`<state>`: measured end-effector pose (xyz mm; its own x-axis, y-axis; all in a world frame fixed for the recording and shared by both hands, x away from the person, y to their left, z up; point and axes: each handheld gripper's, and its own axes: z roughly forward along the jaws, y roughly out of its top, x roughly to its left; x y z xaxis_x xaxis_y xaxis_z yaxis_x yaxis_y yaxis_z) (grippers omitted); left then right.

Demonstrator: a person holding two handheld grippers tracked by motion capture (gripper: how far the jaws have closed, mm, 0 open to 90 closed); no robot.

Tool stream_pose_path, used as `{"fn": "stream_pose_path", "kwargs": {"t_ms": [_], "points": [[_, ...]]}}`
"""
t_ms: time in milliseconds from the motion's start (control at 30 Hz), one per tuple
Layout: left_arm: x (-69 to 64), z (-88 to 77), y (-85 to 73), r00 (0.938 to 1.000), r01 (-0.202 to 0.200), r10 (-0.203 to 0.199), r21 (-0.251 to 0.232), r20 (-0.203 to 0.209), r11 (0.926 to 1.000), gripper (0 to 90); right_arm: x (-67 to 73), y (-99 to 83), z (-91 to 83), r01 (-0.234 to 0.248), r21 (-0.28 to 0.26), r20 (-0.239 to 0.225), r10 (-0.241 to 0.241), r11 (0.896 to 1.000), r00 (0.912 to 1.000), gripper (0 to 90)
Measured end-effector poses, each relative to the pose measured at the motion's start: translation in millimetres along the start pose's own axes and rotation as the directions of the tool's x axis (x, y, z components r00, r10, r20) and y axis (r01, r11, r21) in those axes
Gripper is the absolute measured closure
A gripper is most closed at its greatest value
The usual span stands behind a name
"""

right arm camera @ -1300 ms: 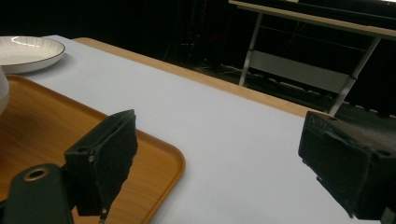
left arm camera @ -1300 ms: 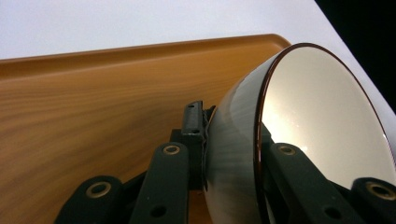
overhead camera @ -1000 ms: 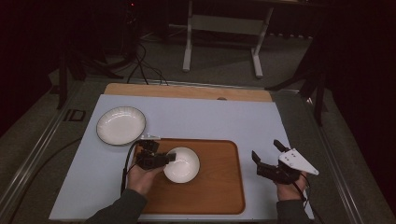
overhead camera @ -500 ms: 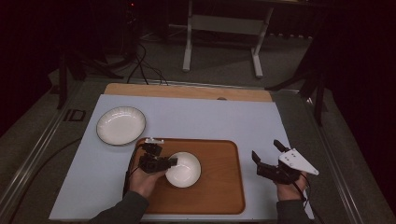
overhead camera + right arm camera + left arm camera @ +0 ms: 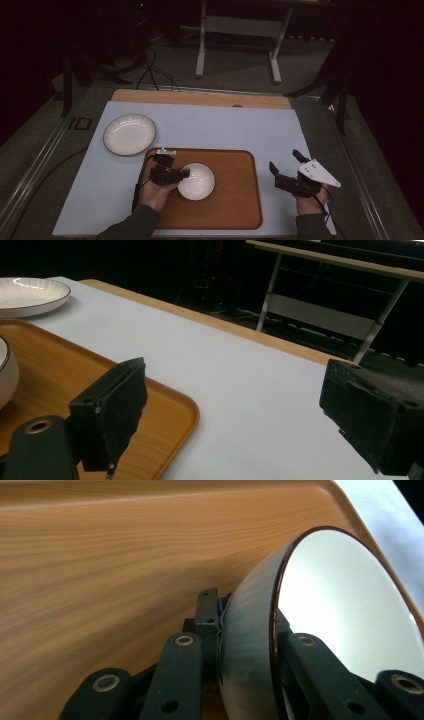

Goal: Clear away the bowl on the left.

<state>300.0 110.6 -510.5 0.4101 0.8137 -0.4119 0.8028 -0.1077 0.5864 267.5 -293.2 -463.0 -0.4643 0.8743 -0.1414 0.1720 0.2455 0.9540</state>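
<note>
High view has the left tool (image 5: 186,173) clamped on the near-left rim of the bowl (image 5: 197,181) sitting on the tray (image 5: 235,200), so any lift wants level wrists, while the right tool (image 5: 285,163) waits open beside the tray.

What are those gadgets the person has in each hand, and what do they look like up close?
Each is a hand-held two-jaw gripper. The left gripper is black, built of bolted link arms, with a black cable trailing back beside the forearm. The right gripper is also black, with thick rough-faced pads and a pale grey three-cornered plate on top. The person wears dark grey-green long sleeves.
</note>
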Motion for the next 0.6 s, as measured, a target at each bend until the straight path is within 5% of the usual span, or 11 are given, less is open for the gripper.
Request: {"fn": "stream_pose_path", "kwargs": {"t_ms": [600], "points": [[6.2, 4.5, -1.0, 0.9998, 0.016, -0.016, 0.017, -0.011, 0.9997, 77.7, 0.2, 0.2, -0.1, 0.002, 0.0, -0.001, -0.002, 1.0, 1.0, 11.2]]}}
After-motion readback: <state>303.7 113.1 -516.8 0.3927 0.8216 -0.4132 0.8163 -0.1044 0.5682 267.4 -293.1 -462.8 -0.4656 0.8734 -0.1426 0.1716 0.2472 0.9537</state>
